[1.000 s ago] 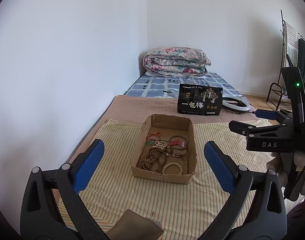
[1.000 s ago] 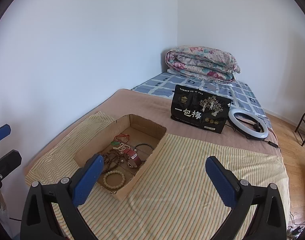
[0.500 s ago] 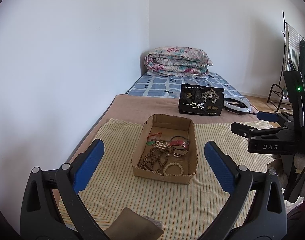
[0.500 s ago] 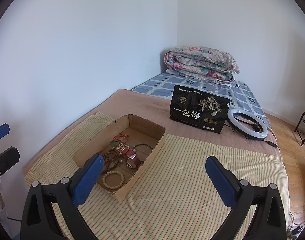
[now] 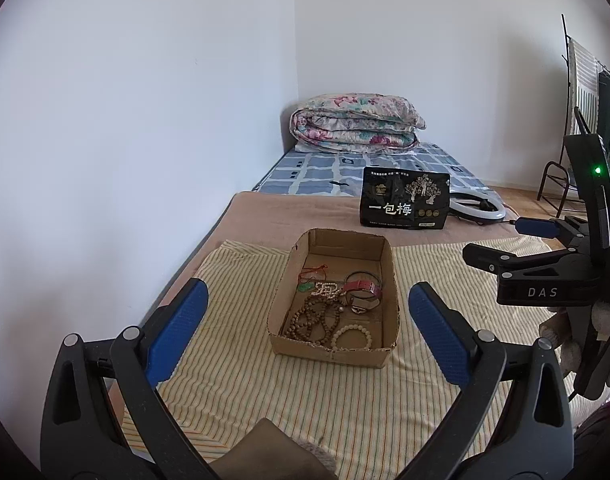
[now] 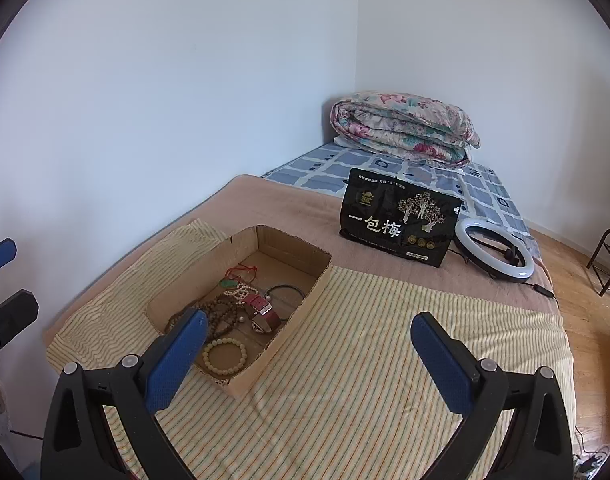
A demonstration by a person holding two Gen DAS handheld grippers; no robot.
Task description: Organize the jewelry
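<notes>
A shallow cardboard box (image 5: pixel 390 280) sits on a yellow striped cloth (image 5: pixel 233 280) on the bed. It holds a brown bead necklace (image 5: pixel 311 320), a cream bead bracelet (image 5: pixel 353 337), a red-strap watch (image 5: pixel 363 286), a pearl piece and a green pendant on a red cord. The box also shows in the right wrist view (image 6: pixel 289 320). My left gripper (image 5: pixel 307 328) is open and empty, held above the cloth in front of the box. My right gripper (image 6: pixel 305 356) is open and empty, right of the box; it shows in the left wrist view (image 5: pixel 501 246).
A black snack bag (image 5: pixel 405 202) stands behind the box, with a white ring light (image 6: pixel 493 254) beside it. A folded floral quilt (image 5: pixel 355 124) lies at the far end of the bed. The wall runs along the left. A metal rack (image 5: pixel 577 120) stands on the right.
Both grippers have drifted slightly; the view of the box has barely shifted. Nothing was taken hold of or let go.
</notes>
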